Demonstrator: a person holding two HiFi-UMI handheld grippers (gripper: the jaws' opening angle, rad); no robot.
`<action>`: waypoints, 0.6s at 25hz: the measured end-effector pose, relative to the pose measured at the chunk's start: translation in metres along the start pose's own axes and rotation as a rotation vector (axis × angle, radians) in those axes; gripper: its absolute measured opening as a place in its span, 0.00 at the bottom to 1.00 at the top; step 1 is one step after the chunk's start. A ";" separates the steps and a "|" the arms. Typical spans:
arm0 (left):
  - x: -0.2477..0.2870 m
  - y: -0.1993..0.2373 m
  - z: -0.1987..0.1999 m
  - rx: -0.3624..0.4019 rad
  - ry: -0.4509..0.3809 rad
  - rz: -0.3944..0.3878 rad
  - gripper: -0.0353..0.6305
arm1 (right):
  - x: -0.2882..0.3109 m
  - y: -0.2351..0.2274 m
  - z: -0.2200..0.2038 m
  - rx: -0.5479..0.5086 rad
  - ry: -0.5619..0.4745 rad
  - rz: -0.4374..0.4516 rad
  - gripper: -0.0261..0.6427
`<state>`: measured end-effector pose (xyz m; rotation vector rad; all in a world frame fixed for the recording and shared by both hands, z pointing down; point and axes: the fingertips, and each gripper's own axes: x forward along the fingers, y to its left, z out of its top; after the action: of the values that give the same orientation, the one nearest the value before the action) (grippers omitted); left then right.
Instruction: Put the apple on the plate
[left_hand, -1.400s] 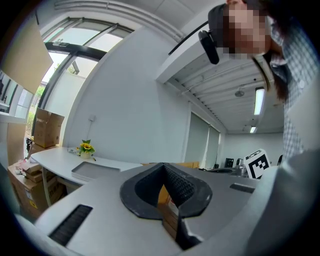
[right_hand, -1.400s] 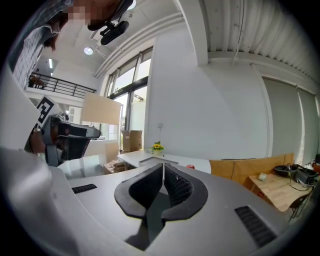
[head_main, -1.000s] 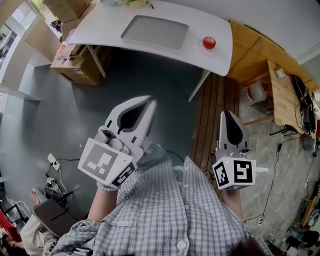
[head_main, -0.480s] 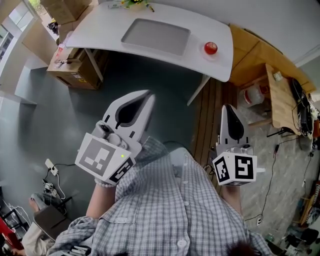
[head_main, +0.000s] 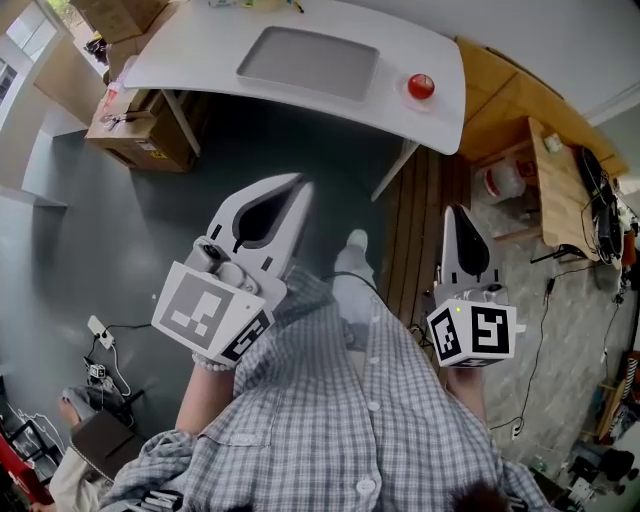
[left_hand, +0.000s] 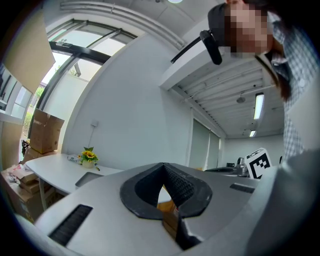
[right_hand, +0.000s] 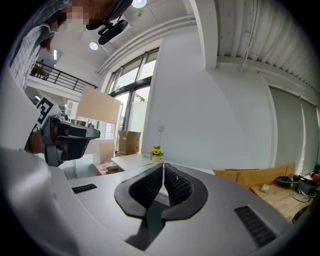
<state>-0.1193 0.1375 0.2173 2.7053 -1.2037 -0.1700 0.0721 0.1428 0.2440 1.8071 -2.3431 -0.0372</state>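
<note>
A red apple (head_main: 421, 87) lies near the right end of a white table (head_main: 200, 55) far ahead in the head view. To its left on the same table is a grey rectangular tray (head_main: 308, 62), also visible in the left gripper view (left_hand: 90, 178). My left gripper (head_main: 300, 186) is held close to my body, well short of the table, its jaws shut with nothing between them (left_hand: 163, 167). My right gripper (head_main: 457, 212) is level with it at the right, also shut and empty (right_hand: 163, 166). The apple does not show in either gripper view.
Cardboard boxes (head_main: 130, 135) sit under the table's left end. A small pot of yellow flowers (left_hand: 88, 157) stands at the table's far edge. A wooden bench (head_main: 560, 190) with clutter lies at the right, and cables (head_main: 105, 330) on the floor at the left. My foot (head_main: 355, 245) shows between the grippers.
My foot has come into view on the floor between the grippers. Both grippers stay shut and keep about the same place in the view.
</note>
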 end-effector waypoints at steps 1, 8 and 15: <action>0.000 0.003 0.000 -0.001 0.000 0.006 0.07 | 0.002 0.001 0.000 0.000 0.000 0.003 0.08; 0.010 0.013 0.006 0.035 0.000 0.053 0.07 | 0.024 -0.012 0.003 -0.024 0.001 0.019 0.08; 0.011 0.030 0.003 -0.045 -0.006 0.091 0.07 | 0.047 -0.016 -0.001 -0.014 0.004 0.049 0.08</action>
<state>-0.1342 0.1091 0.2204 2.6072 -1.3055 -0.1915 0.0758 0.0938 0.2488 1.7417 -2.3769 -0.0426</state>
